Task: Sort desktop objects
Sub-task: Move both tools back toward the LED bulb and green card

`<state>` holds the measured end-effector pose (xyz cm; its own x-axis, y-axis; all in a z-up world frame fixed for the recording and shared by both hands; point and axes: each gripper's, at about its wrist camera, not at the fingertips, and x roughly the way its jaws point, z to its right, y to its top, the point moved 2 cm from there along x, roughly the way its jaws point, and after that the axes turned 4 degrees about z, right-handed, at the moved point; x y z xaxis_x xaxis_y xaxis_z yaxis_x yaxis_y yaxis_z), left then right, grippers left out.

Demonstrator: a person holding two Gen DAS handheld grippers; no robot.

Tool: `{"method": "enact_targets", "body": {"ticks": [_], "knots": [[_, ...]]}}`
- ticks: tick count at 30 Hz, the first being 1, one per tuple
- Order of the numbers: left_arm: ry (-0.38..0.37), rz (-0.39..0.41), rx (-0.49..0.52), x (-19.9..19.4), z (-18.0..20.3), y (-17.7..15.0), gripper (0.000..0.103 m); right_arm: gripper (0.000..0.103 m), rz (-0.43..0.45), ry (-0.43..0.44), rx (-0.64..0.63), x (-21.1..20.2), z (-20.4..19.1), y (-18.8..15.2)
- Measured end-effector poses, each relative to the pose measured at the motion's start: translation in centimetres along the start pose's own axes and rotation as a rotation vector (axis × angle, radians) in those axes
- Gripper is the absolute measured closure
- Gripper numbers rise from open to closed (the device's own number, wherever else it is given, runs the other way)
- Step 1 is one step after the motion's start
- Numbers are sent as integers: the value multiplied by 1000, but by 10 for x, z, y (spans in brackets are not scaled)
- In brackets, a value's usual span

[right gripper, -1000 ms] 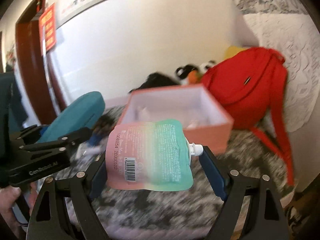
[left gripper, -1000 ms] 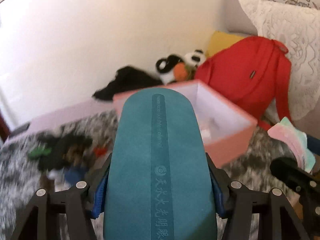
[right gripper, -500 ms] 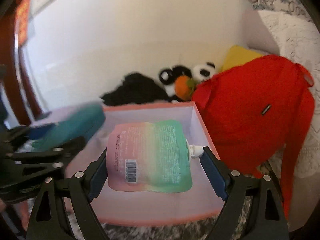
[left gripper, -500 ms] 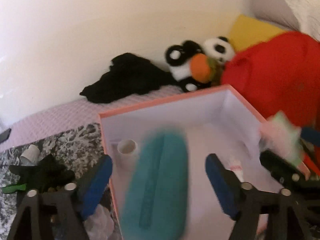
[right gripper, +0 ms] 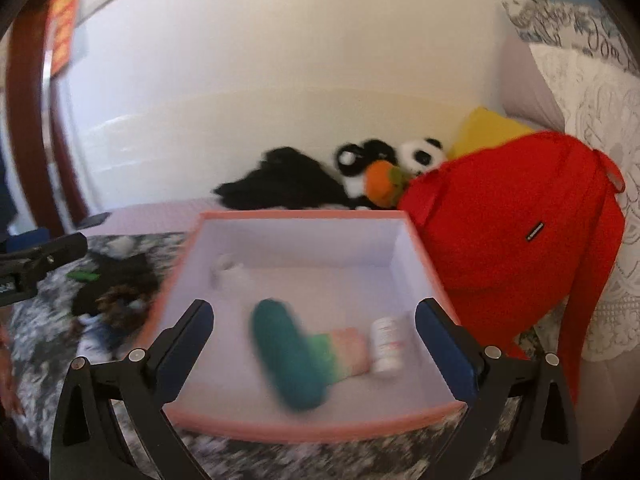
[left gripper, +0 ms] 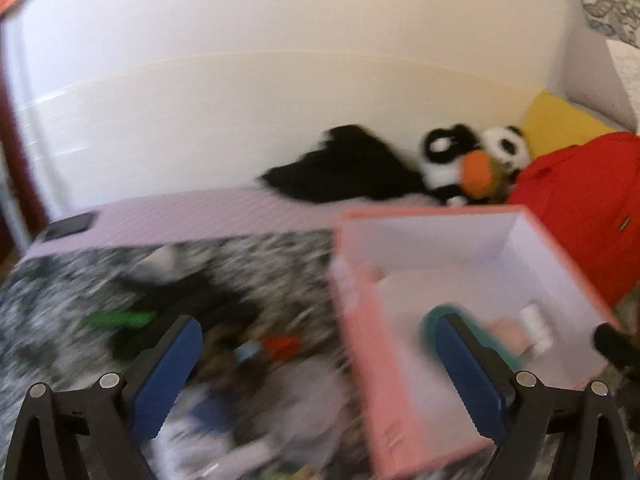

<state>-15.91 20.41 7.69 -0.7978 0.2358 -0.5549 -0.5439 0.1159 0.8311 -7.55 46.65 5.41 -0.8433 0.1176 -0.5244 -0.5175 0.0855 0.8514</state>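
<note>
left hand-held gripper opening, empty | right hand-held gripper opening, empty | teal case blurred, 6 o'clock in pink box | pouch half-hidden

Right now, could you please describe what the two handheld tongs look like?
Both the left tongs and the right tongs share one build: matte black angular frames, silver round bolt heads, and two flat dark-blue pads facing inward. No cables or sleeves show.
</note>
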Motion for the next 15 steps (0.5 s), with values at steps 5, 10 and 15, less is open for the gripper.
{"method": "enact_targets", "body": {"ticks": [5, 10, 15], "knots": [[121, -59, -67, -47, -82, -69, 3, 0, -50, 139, -64, -31, -77, -43], [179, -157, -171, -65, -147, -139, 3, 0, -134, 249, -128, -39, -153, -101], [151, -228, -225, -46, -162, -180, 3, 0, -224, 276, -183, -11, -206, -156]]}}
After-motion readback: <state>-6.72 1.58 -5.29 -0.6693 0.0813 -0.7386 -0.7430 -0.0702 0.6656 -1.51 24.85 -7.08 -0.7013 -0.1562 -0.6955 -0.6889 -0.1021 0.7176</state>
